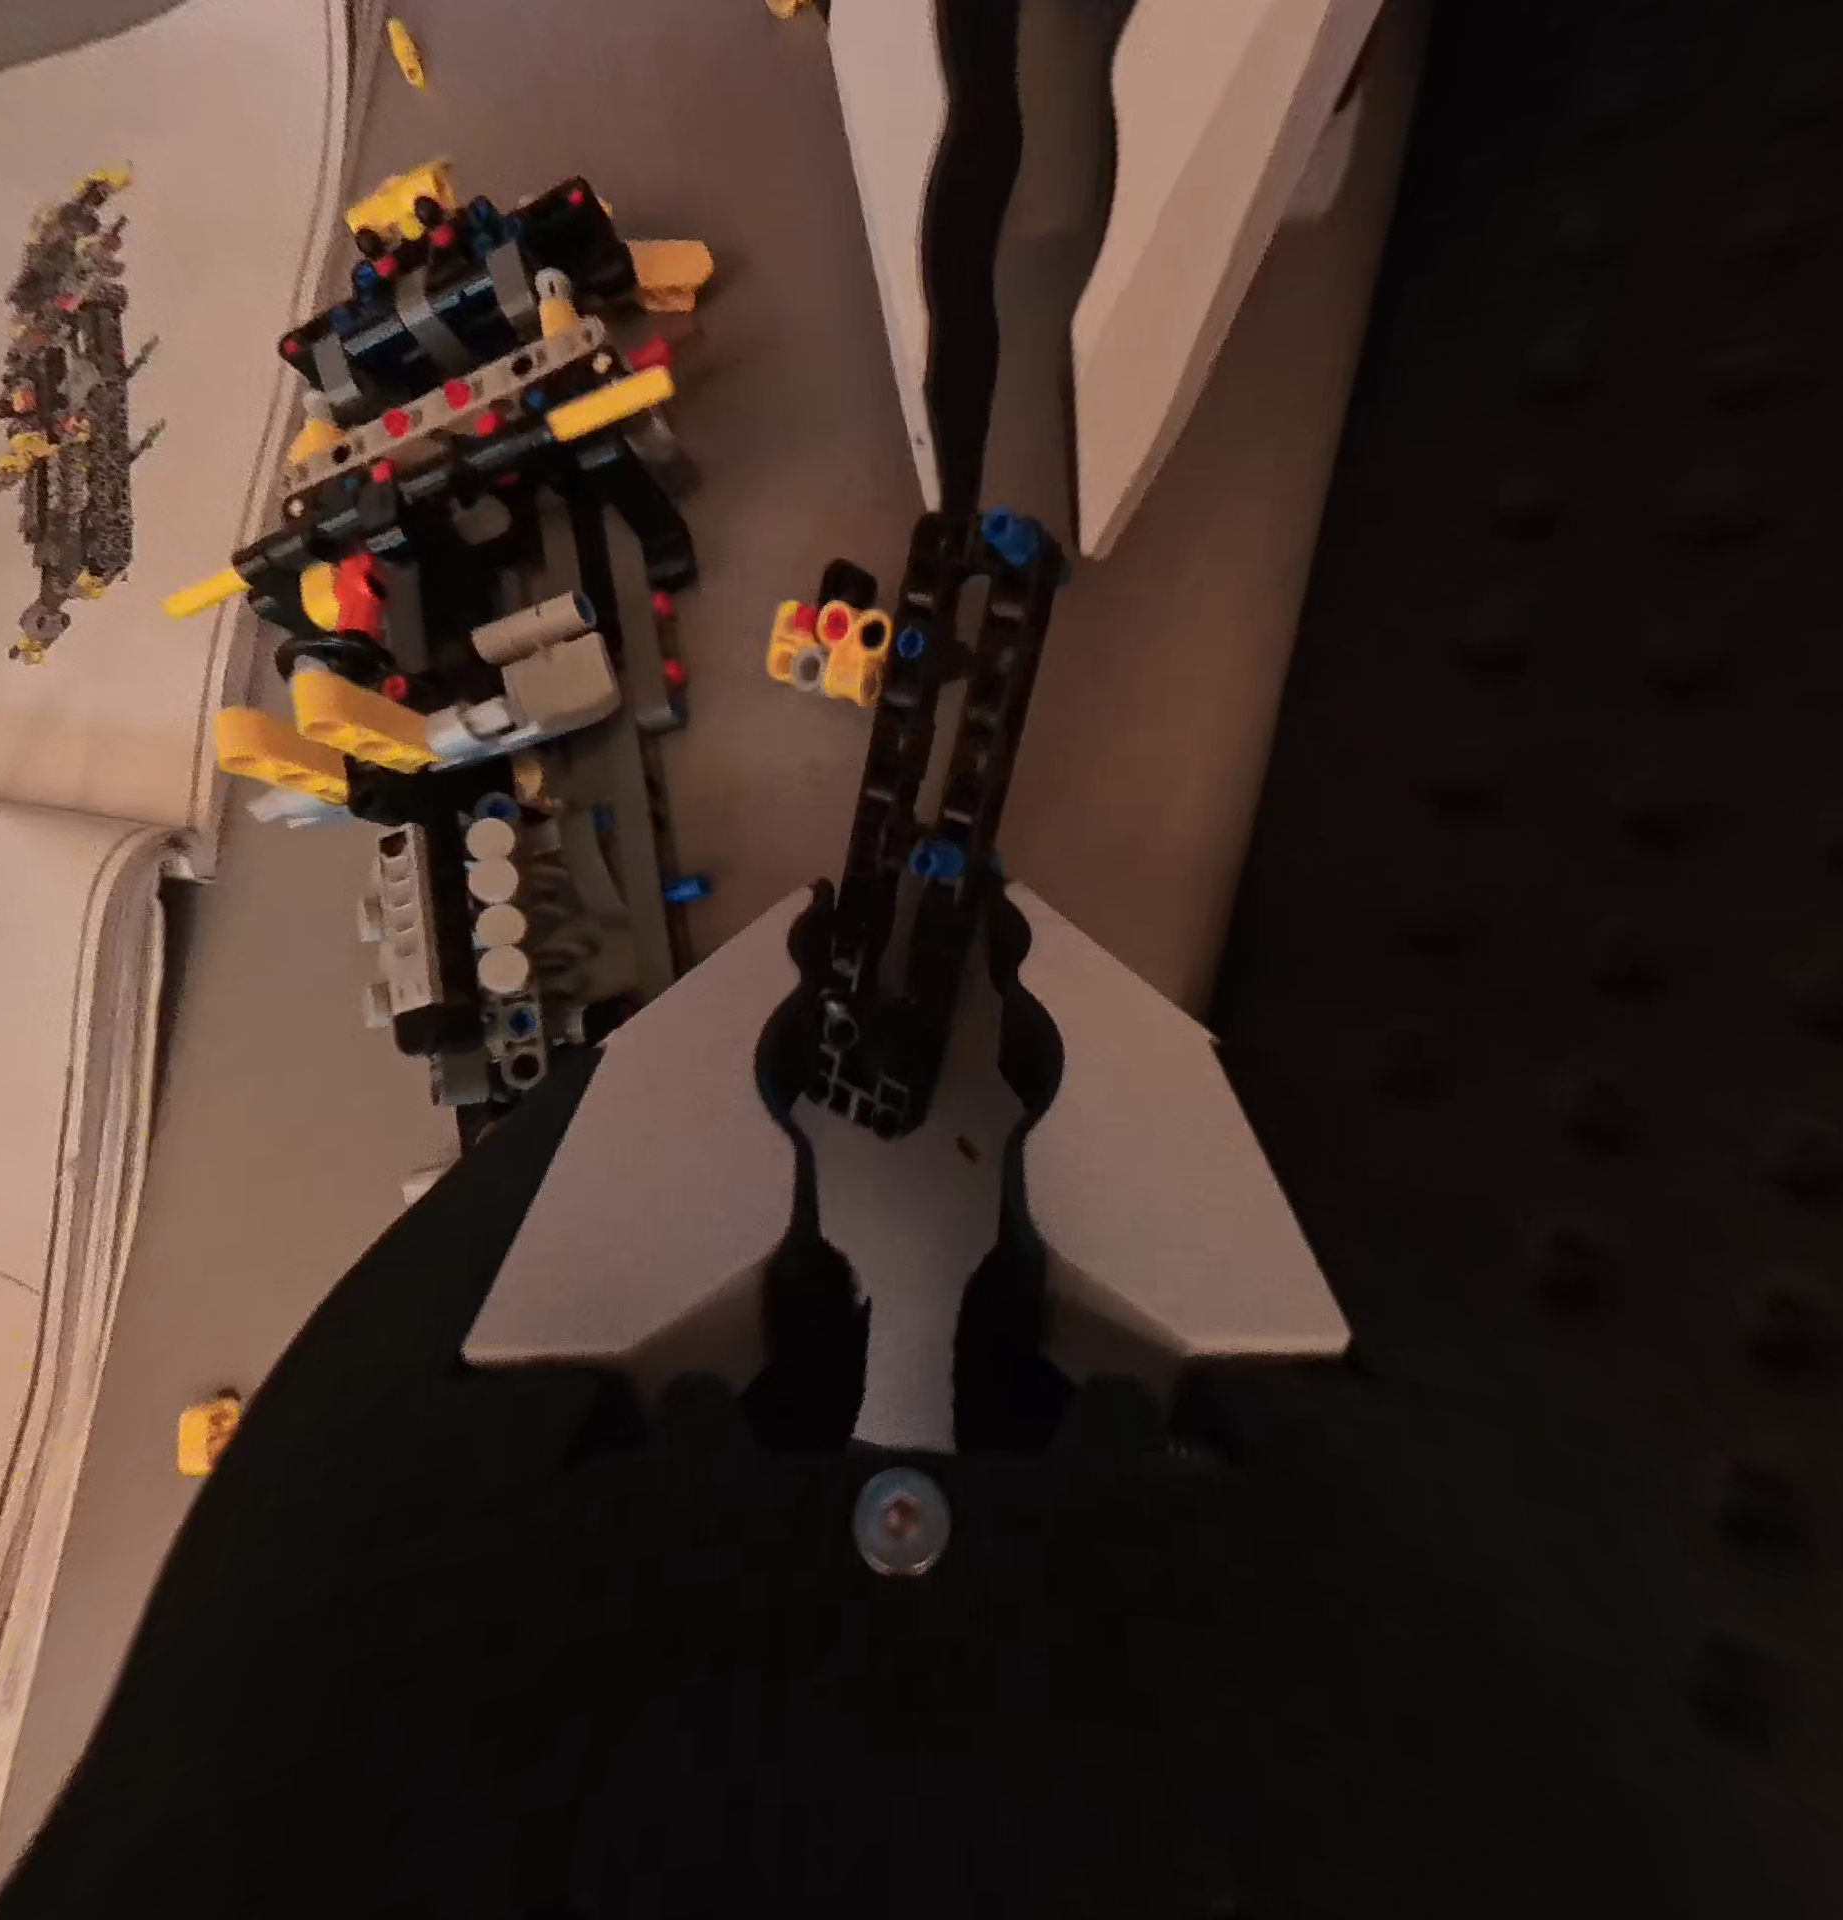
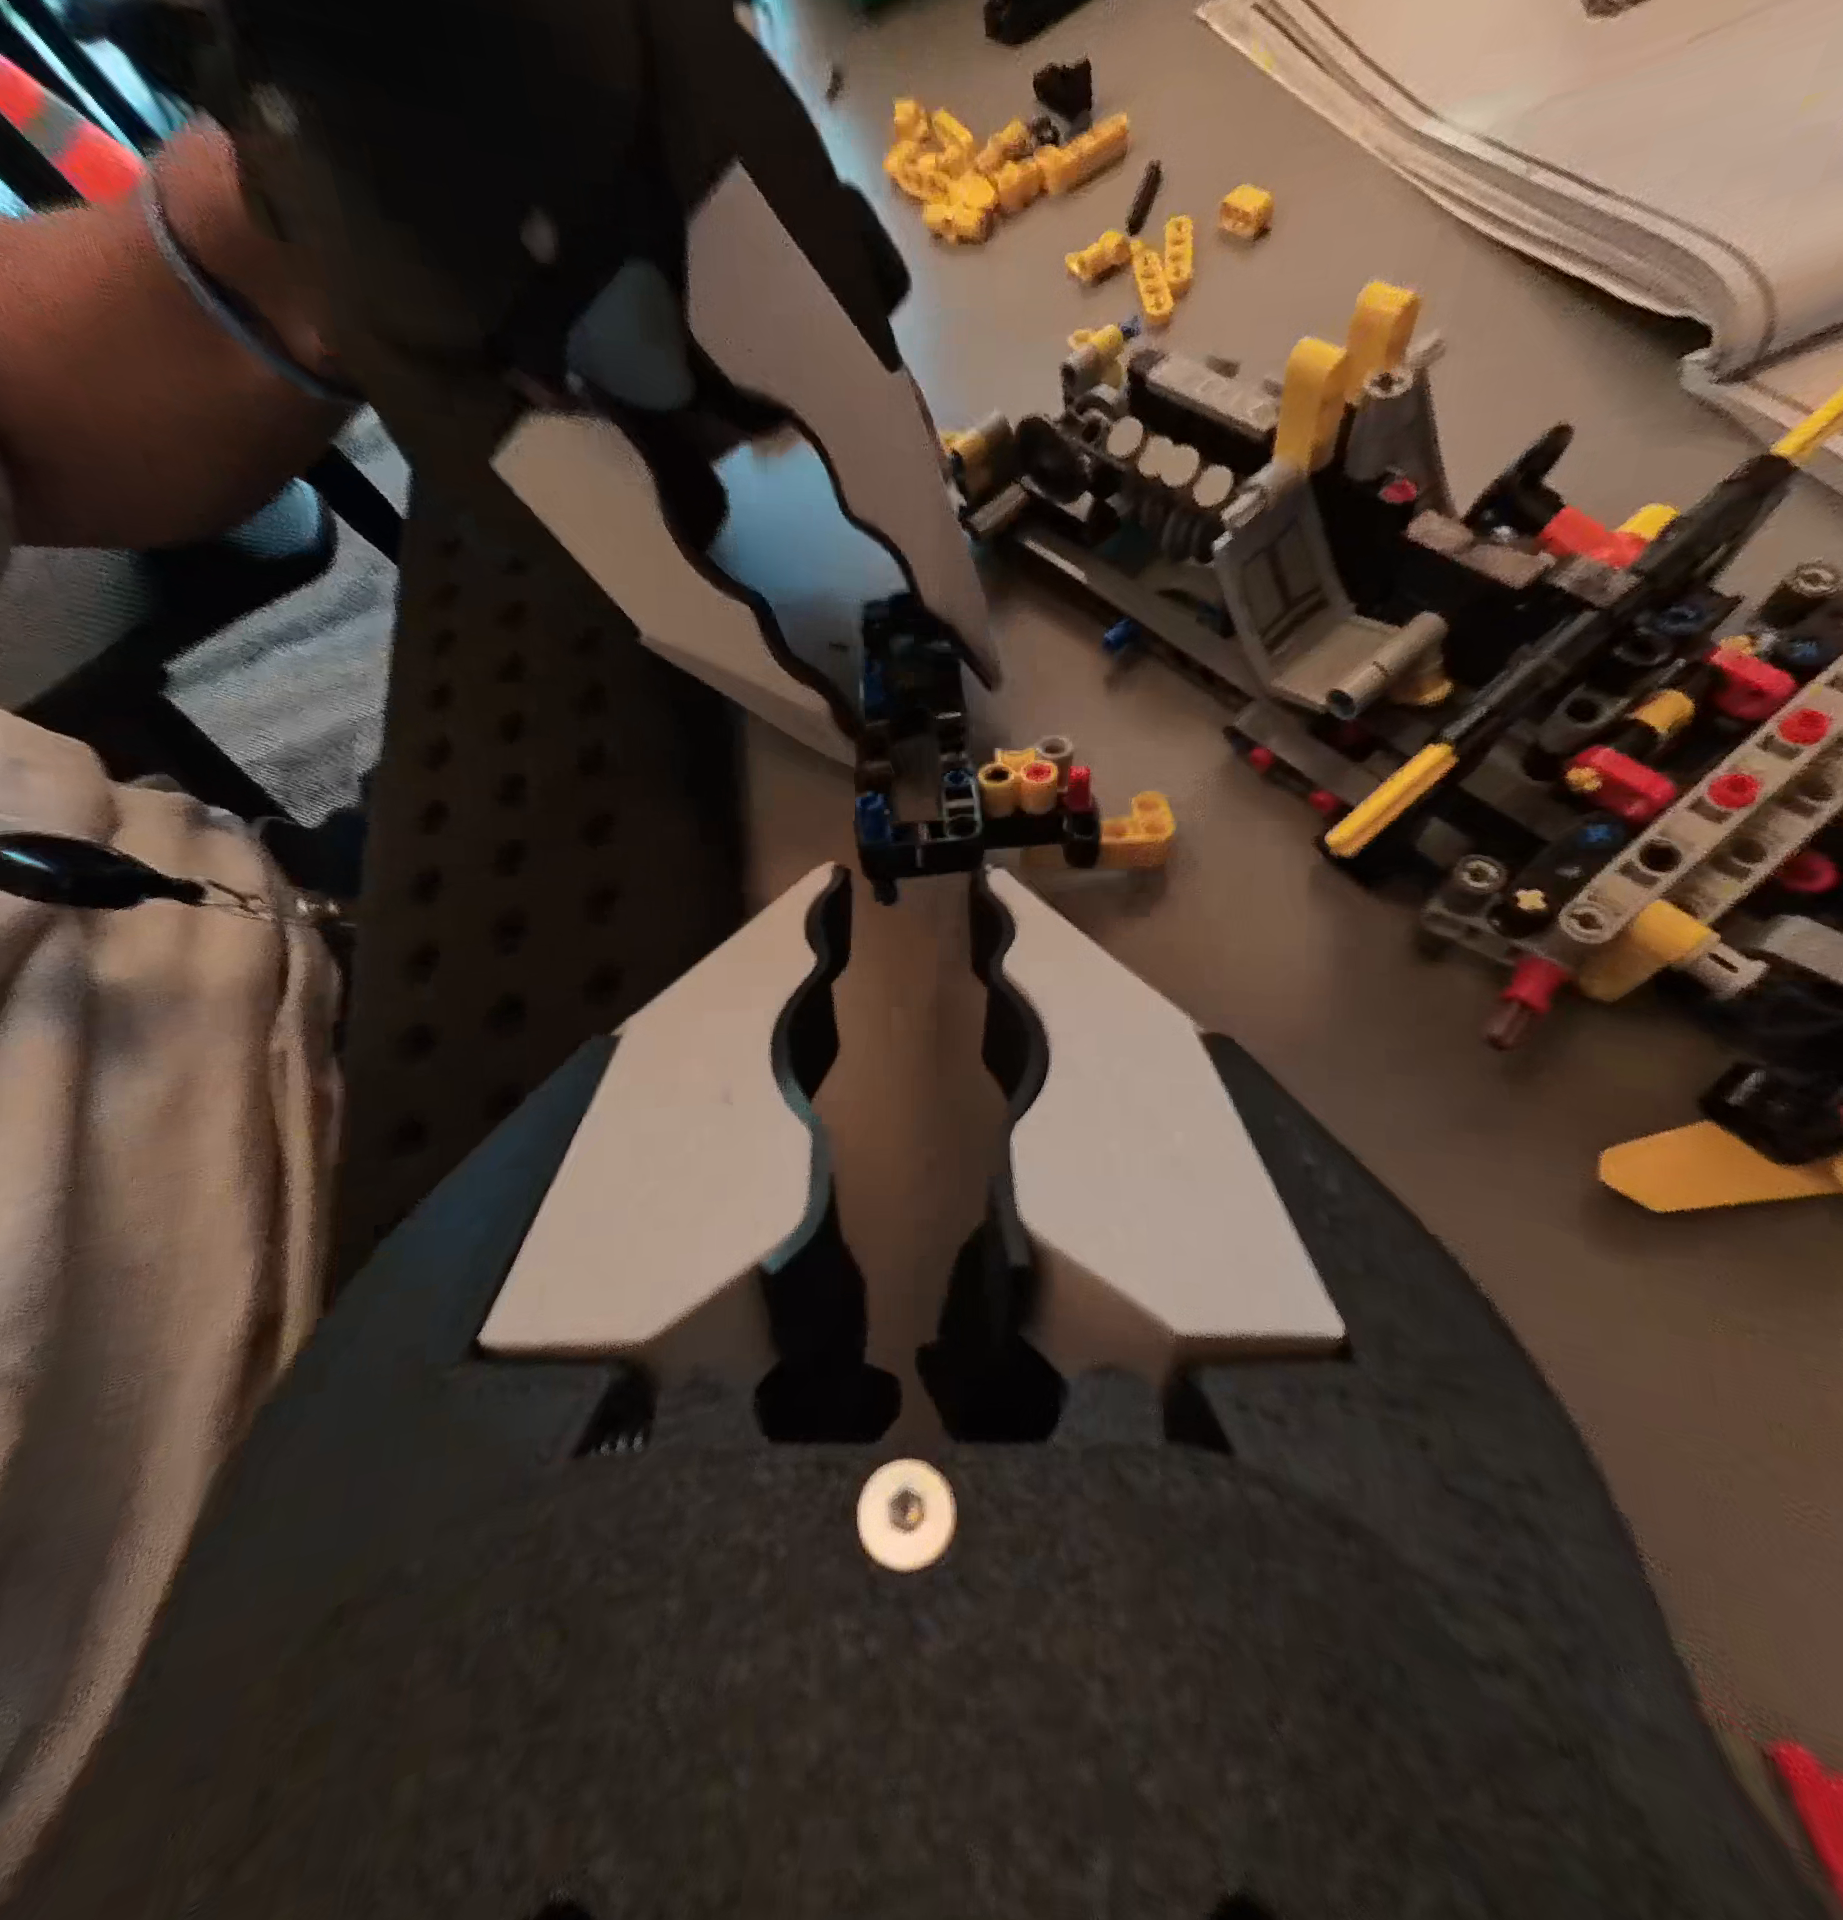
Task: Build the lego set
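Two grippers meet over the desk: the left gripper clamps a black beam frame aloft; the right gripper, parted and empty, nears its far end, probably to grip it for joining.
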The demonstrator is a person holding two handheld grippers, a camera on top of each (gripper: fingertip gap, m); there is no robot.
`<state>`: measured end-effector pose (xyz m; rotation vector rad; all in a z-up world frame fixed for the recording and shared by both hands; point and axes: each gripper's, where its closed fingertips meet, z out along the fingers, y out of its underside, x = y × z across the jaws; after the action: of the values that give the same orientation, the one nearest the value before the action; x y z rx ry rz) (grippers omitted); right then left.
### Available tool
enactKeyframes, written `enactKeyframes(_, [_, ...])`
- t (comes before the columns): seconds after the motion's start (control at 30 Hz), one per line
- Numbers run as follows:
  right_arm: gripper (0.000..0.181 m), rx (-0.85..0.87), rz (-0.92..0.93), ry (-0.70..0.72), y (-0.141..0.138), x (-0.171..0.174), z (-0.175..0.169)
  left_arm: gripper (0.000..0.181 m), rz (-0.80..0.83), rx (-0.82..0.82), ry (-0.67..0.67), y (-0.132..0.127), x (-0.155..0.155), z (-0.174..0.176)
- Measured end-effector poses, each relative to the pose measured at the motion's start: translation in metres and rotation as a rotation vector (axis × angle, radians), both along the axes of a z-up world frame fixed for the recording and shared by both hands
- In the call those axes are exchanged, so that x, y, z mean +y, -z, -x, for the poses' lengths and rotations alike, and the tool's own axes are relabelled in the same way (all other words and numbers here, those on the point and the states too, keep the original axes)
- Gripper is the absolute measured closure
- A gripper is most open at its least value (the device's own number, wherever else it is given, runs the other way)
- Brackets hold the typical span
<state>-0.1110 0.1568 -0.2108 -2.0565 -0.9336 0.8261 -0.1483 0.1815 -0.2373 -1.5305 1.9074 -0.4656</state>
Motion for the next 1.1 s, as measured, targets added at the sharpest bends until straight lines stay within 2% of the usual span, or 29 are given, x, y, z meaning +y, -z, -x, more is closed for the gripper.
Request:
enactKeyframes(0.17, [0.155,0.106,-0.028,-0.014,-0.022,-0.003,0.009,0.152,-0.134,-0.022,0.002,-0.006,0.003,-0.003])
enactKeyframes(0.27, [0.158,0.253,-0.033,-0.056,-0.046,-0.011,0.017,0.154,-0.281,-0.176,0.005,-0.03,0.004,-0.007])
enactKeyframes(0.37, [0.156,0.406,-0.016,-0.058,-0.069,-0.01,0.018,0.154,-0.351,-0.327,0.017,-0.056,-0.003,-0.007])
enactKeyframes(0.47, [0.147,0.625,0.051,-0.051,-0.095,-0.007,0.018,0.155,-0.389,-0.492,0.049,-0.081,-0.012,-0.006])
enactKeyframes(0.53, [0.138,0.723,0.111,-0.031,-0.103,0.0,0.017,0.154,-0.397,-0.574,0.108,-0.092,-0.023,-0.005])
enactKeyframes(0.63, [0.138,0.884,0.23,-0.131,-0.12,-0.008,0.023,0.154,-0.371,-0.618,0.179,-0.094,-0.036,-0.005])
enactKeyframes(0.67, [0.144,0.906,0.268,-0.171,-0.123,-0.013,0.026,0.154,-0.36,-0.62,0.193,-0.093,-0.039,-0.005])
enactKeyframes(0.77, [0.163,0.836,0.288,-0.213,-0.113,-0.021,0.037,0.154,-0.358,-0.601,0.217,-0.086,-0.042,-0.006])
enactKeyframes(0.9, [0.165,0.723,0.24,-0.139,-0.1,-0.017,0.044,0.154,-0.339,-0.498,0.149,-0.069,-0.034,-0.005])
enactKeyframes(1.0, [0.165,0.588,0.148,-0.004,-0.089,-0.004,0.047,0.153,-0.341,-0.426,0.067,-0.059,-0.019,0.005])
enactKeyframes(1.1, [0.165,0.408,0.021,0.238,-0.073,0.021,0.039,0.154,-0.253,-0.382,0.016,-0.053,-0.011,0.021])
